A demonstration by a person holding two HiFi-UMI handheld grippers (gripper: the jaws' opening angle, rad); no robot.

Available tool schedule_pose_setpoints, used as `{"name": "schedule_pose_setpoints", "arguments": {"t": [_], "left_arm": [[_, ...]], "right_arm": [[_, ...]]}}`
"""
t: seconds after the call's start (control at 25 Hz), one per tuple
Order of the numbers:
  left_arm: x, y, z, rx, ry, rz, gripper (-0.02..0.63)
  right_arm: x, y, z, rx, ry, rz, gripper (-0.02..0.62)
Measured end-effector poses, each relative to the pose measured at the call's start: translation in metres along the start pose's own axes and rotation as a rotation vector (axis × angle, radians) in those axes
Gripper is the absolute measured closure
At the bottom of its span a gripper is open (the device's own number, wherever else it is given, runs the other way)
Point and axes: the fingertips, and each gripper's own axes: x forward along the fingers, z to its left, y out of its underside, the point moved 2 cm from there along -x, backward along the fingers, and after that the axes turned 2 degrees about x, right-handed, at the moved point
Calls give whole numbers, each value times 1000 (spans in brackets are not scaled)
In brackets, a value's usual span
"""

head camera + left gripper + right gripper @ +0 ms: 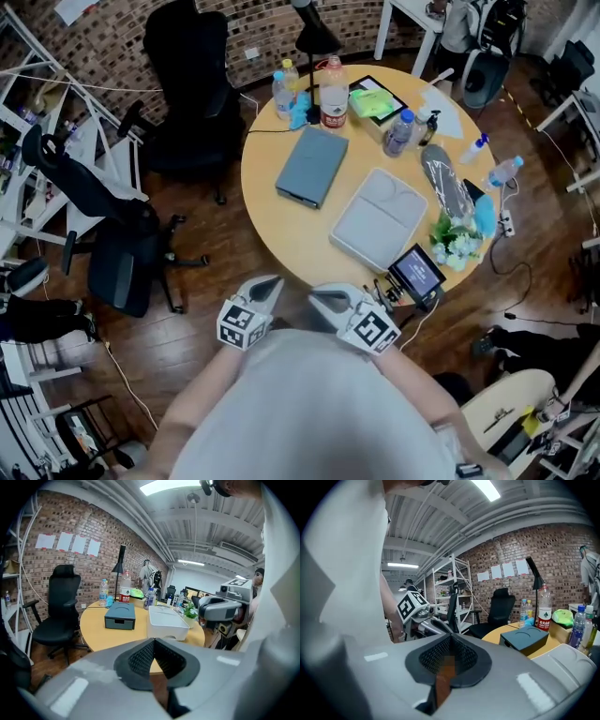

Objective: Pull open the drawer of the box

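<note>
Both grippers are held low and close to the person's body, at the bottom centre of the head view, off the edge of the round table [277,232]. The left gripper [270,284] has its jaws pressed together with nothing between them, and the right gripper [321,296] also shows its tips meeting, with only floor visible in the small gap below them. I judge this to be a waiting pose: closed and empty, with no reach begun. The grey-blue box [312,166] lies on the table in the upper middle of the head view, well apart from both grippers. Its drawer [119,622] is turned toward the person, so in the left gripper view the front with its dark recess looks straight at the camera, left of centre and above the jaws. This direction probably suits a pull toward the body. The drawer looks fully closed. A flat white lidded tray [380,217] sits just beside the box, to its right, so the approach from the left side seems more free.
</note>
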Motion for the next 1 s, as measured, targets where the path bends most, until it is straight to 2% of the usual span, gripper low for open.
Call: {"name": "schedule_pose_setpoints", "arguments": {"t": [0.28,0.68,1.0], "left_arm": [[6,-3,14,22,-20,-11,600],[45,-14,45,212,88,48,600],[80,0,67,340,123,135,600]], "right_arm": [[13,-4,-14,-12,-65,43,589],[32,-9,-51,36,-34,37,589],[47,-12,-73,29,-14,93,589]]}}
